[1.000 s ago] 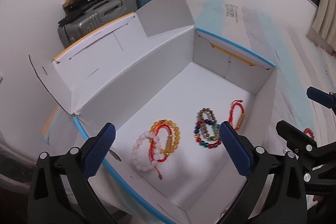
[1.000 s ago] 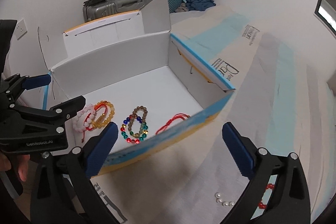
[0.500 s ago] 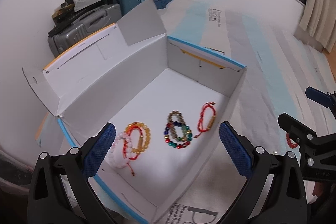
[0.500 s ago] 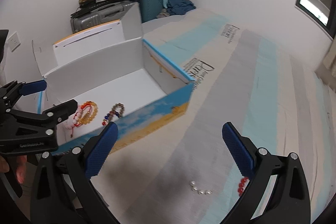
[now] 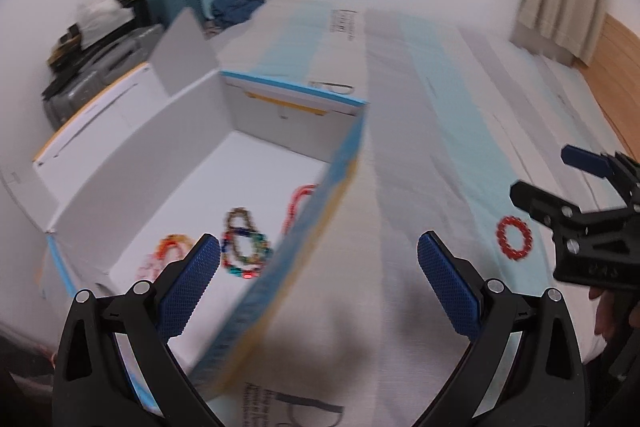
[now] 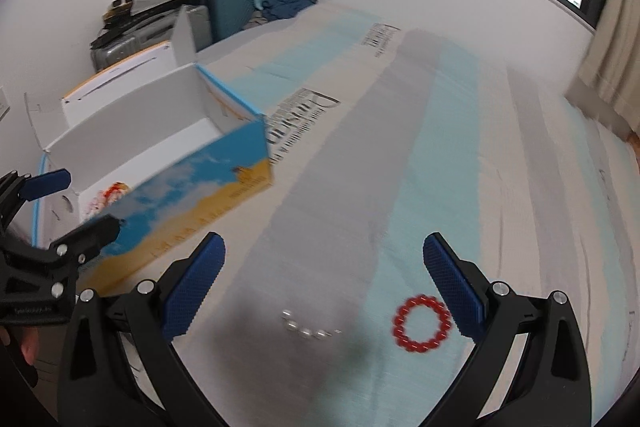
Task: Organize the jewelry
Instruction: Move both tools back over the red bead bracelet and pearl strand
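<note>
Currently my left claw [image 5: 319, 267] is spread wide and holds nothing; it hangs over the near wall of the open cardboard box [image 5: 308, 223], one pad above the box floor, the other over the striped bed cover [image 5: 420, 155]. Inside the box I see a multicolour bead bracelet [image 5: 244, 249], an orange bead bracelet [image 5: 173, 245] to its left and a red cord bracelet [image 5: 298, 201] against the near wall; all are blurred. My right claw [image 6: 324, 281] is also wide and empty, poised above the bed cover. A red bead bracelet [image 6: 421, 323] lies flat on the cover, just beside the right pad. A short string of pearl beads [image 6: 306, 327] lies near it, between the pads, apart from the red one. Both items sit outside the box, well apart from it. Suitcases [image 6: 224, 3] stand against the far wall.
</note>
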`<action>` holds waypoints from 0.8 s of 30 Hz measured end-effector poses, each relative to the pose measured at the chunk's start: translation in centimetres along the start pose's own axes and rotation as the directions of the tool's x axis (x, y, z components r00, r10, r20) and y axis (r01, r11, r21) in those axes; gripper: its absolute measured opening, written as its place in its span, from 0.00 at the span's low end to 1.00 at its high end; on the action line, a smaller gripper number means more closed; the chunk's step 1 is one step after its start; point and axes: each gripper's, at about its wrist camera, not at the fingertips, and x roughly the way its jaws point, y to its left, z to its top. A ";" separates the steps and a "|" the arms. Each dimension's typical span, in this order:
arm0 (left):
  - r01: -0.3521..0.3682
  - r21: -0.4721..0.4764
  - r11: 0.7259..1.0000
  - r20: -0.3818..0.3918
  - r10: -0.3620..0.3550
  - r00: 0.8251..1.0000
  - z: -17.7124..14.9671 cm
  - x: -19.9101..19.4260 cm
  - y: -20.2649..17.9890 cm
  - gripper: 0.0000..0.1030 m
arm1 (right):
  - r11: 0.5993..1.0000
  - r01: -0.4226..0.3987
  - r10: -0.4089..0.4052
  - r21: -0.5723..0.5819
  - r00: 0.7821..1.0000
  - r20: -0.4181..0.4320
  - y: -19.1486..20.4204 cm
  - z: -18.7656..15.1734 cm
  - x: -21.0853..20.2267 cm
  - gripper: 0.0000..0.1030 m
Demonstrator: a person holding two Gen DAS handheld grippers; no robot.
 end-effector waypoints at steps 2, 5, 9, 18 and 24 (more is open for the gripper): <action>0.013 0.011 1.000 -0.008 -0.013 1.000 -0.2 0.7 -1.1 0.94 | 1.000 0.013 -0.013 0.020 1.000 -0.006 -1.3 -0.6 0.2 0.93; 0.038 0.021 0.999 -0.025 -0.038 0.999 -0.6 1.8 -2.6 0.94 | 0.999 0.025 -0.024 0.030 1.000 -0.019 -2.7 -1.5 0.6 0.93; 0.068 0.056 0.996 -0.044 -0.066 0.997 -1.1 3.3 -4.7 0.94 | 0.997 0.039 -0.037 0.060 0.999 -0.035 -4.7 -2.4 1.3 0.93; 0.117 0.089 0.989 -0.090 -0.109 0.990 -2.6 7.2 -7.8 0.94 | 0.994 0.047 -0.039 0.103 0.996 -0.086 -8.0 -4.6 3.7 0.93; 0.139 0.113 0.984 -0.123 -0.125 0.984 -3.9 9.5 -9.6 0.94 | 0.991 0.040 -0.025 0.125 0.992 -0.120 -9.1 -6.1 5.7 0.93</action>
